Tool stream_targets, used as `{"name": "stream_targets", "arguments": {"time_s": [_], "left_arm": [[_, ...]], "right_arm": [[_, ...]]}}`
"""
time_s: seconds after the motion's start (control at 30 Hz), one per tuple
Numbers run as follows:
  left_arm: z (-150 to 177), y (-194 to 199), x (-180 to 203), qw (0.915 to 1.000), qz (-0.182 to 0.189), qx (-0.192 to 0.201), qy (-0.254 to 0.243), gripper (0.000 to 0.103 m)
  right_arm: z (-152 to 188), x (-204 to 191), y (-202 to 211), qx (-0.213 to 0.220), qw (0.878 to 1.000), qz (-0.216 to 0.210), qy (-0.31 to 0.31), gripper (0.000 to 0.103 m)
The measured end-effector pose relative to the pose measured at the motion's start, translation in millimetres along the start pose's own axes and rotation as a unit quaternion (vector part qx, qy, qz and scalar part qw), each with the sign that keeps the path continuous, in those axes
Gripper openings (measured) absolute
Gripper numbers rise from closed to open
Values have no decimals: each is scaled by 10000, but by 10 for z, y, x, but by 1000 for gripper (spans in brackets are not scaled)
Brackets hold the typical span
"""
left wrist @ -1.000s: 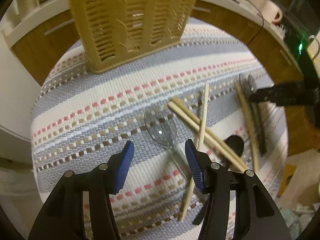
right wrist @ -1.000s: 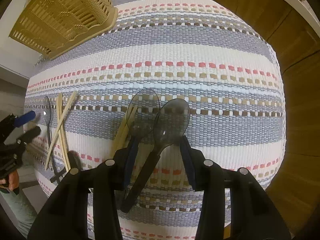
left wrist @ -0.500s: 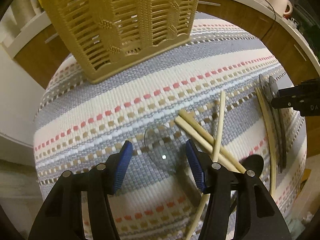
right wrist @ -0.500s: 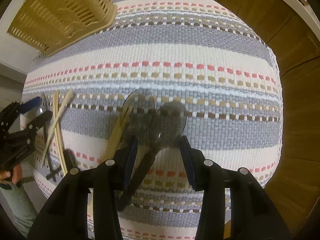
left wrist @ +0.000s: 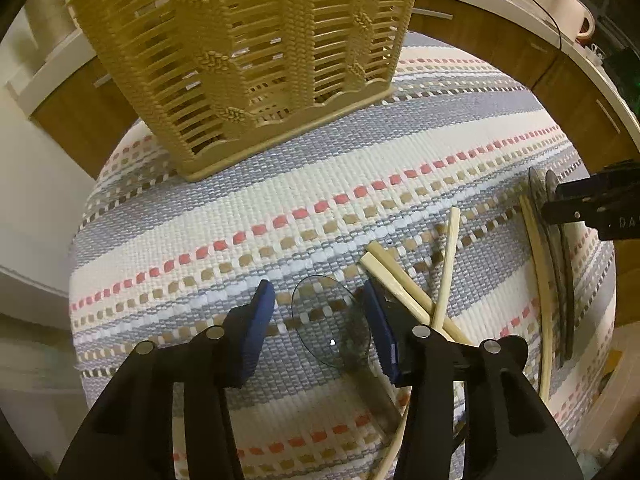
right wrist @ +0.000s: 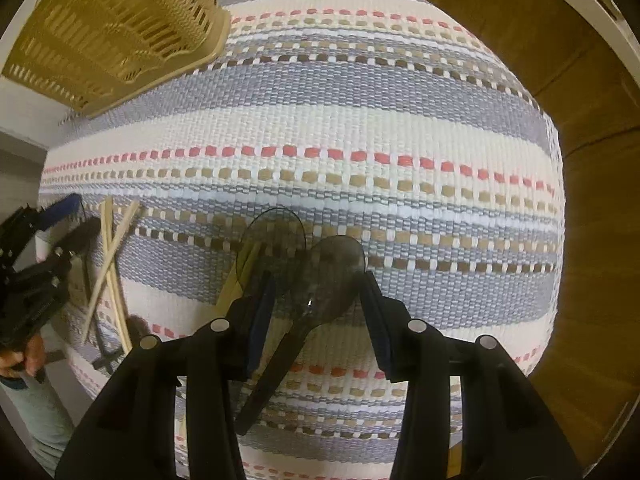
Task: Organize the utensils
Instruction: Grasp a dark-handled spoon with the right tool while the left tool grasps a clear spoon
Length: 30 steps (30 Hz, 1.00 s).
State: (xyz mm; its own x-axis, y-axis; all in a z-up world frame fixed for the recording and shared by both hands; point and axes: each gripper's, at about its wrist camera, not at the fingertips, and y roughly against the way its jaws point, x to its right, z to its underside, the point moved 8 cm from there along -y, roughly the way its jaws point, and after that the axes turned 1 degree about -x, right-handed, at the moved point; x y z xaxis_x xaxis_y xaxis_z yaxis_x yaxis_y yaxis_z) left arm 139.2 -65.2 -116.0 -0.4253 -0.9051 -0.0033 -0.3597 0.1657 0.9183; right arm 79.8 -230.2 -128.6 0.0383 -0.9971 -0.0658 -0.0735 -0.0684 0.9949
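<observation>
Left wrist view: our left gripper hangs low over the striped woven mat, fingers spread wide. The bowl of a clear plastic spoon lies flat on the mat between the blue pads; nothing is pinched, and we cannot tell if either pad touches it. Just right of the spoon, three bamboo chopsticks lie crossed in a loose pile, one running under the right finger. The tan slatted utensil basket stands upright at the mat's far edge, well apart from the gripper. Far right, the other gripper's black fingers sit over two more smoky spoons with a single chopstick just beside them (spoons seen nearly edge-on here).

Right wrist view: our right gripper is also spread, not clamping. Two translucent grey spoons lie side by side on the mat; the right-hand spoon sits between the pads, its dark handle running back under the gripper, while the left-hand spoon is partly behind the left pad. A chopstick lies against that spoon's left side. The basket is at upper left, apart from everything. At the left edge we see the left gripper with the crossed chopsticks just beside it.
</observation>
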Motion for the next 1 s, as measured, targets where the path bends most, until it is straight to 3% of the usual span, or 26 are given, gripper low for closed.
{"name": "stream_targets", "arguments": {"time_s": [0.13, 0.4, 0.63, 0.67, 0.73, 0.87, 1.0], "left_arm": [[71, 62, -102, 9999, 126, 18, -73, 45], [118, 71, -82, 9998, 62, 32, -186, 46], [180, 57, 21, 9999, -51, 11, -159, 47], [180, 51, 43, 9999, -77, 2, -153, 46], [177, 55, 63, 9999, -78, 4, -133, 37], [166, 88, 34, 9998, -29, 99, 144, 32], [145, 299, -13, 9980, 88, 551, 308, 31]], "right_arm": [[134, 13, 6, -51, 9999, -160, -36, 41], [177, 145, -23, 21, 9999, 79, 107, 41], [122, -157, -95, 90, 9992, 285, 283, 40], [114, -171, -86, 123, 9991, 269, 306, 34], [114, -213, -47, 162, 9991, 225, 310, 33], [149, -207, 51, 468, 9978, 187, 423, 30], [211, -252, 353, 1032, 9927, 201, 593, 30]]}}
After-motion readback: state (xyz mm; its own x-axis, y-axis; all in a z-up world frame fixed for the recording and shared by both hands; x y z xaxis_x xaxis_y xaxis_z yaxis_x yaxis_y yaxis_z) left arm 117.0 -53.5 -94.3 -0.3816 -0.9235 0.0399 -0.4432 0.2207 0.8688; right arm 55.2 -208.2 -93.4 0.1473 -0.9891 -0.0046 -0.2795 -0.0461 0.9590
